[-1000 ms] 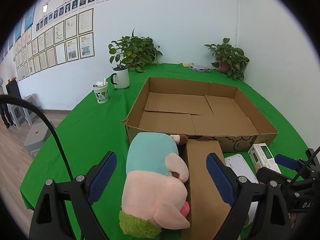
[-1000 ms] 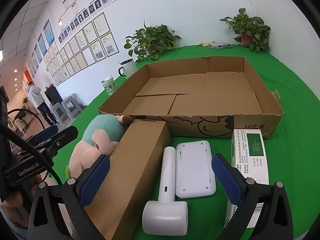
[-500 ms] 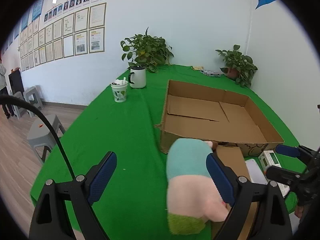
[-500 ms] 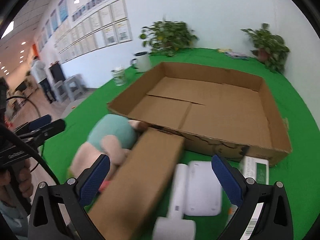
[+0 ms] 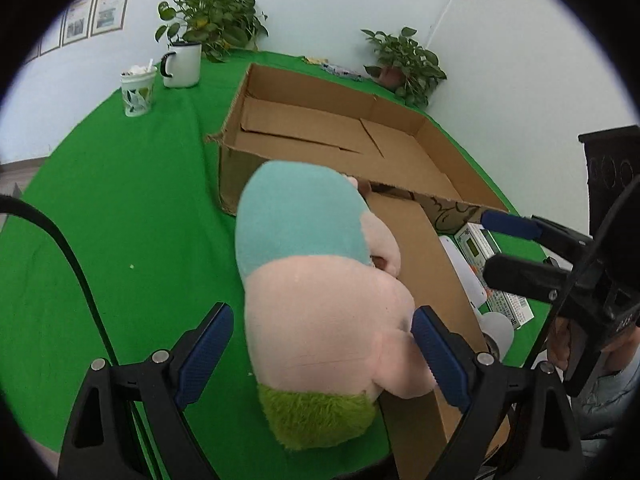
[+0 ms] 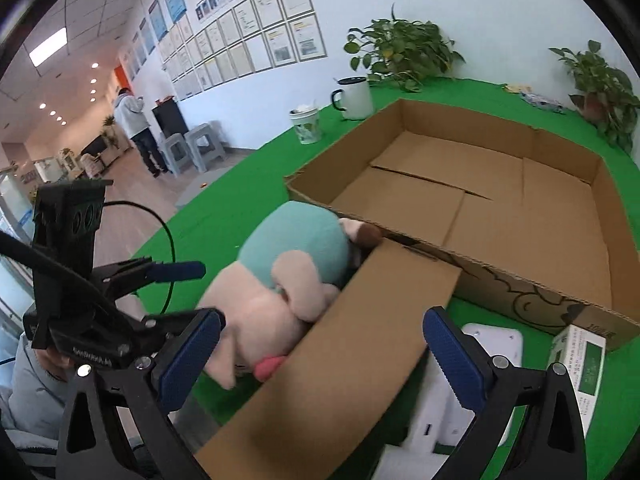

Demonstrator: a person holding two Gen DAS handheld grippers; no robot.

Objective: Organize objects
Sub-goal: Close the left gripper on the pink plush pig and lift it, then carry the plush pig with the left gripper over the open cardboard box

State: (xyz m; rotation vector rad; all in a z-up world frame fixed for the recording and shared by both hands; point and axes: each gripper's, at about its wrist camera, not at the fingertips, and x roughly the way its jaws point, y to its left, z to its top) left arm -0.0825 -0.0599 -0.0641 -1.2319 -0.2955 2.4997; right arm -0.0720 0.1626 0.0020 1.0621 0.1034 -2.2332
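With the left gripper [image 5: 322, 354] gaping astride the plush [image 5: 316, 280], closing could snag the carton [image 5: 420, 264] to its right. Right gripper [image 6: 322, 354] also gapes, empty, over that carton.

The left tongs [image 5: 322, 356] are seen with their jaws spread wide on either side of the plush toy [image 5: 316, 280]. The toy is lying on the green surface [image 5: 120, 208], its teal part toward the open cardboard tray [image 5: 344, 140] and its green tuft nearest the camera. A closed brown box [image 5: 424, 280] is positioned just beside the toy, on its right. Further right, white items and a green-labelled carton [image 5: 480, 248] are partly hidden by the right tongs [image 5: 508, 226]. A white mug [image 5: 182, 65] and a patterned cup [image 5: 138, 92] are placed well apart from the tray, near a potted plant [image 5: 212, 16].
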